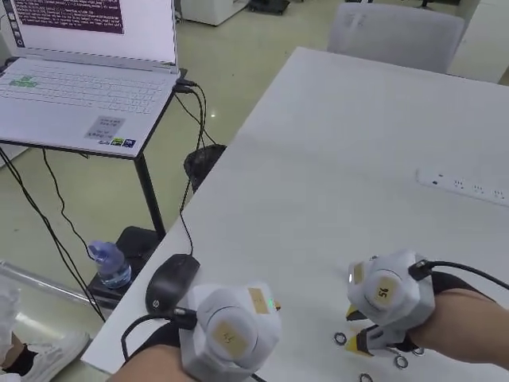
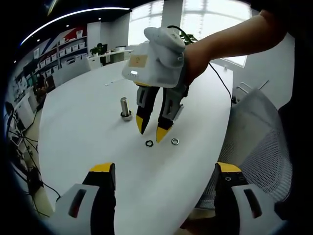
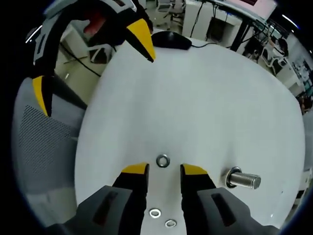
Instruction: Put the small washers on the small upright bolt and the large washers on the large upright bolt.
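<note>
A steel bolt stands upright on the white table; the right gripper view has the bolt just right of the jaws. My right gripper points down at the table, open by a narrow gap with nothing in it. One small washer lies just ahead of its yellow fingertips. Two washers lie flat below those tips. More washers lie around the right gripper. My left gripper hangs wide open and empty, facing the right one.
A laptop sits on a stand left of the table. A black mouse lies at the table's near left corner. A white power strip lies at the right. A grey chair stands at the far end.
</note>
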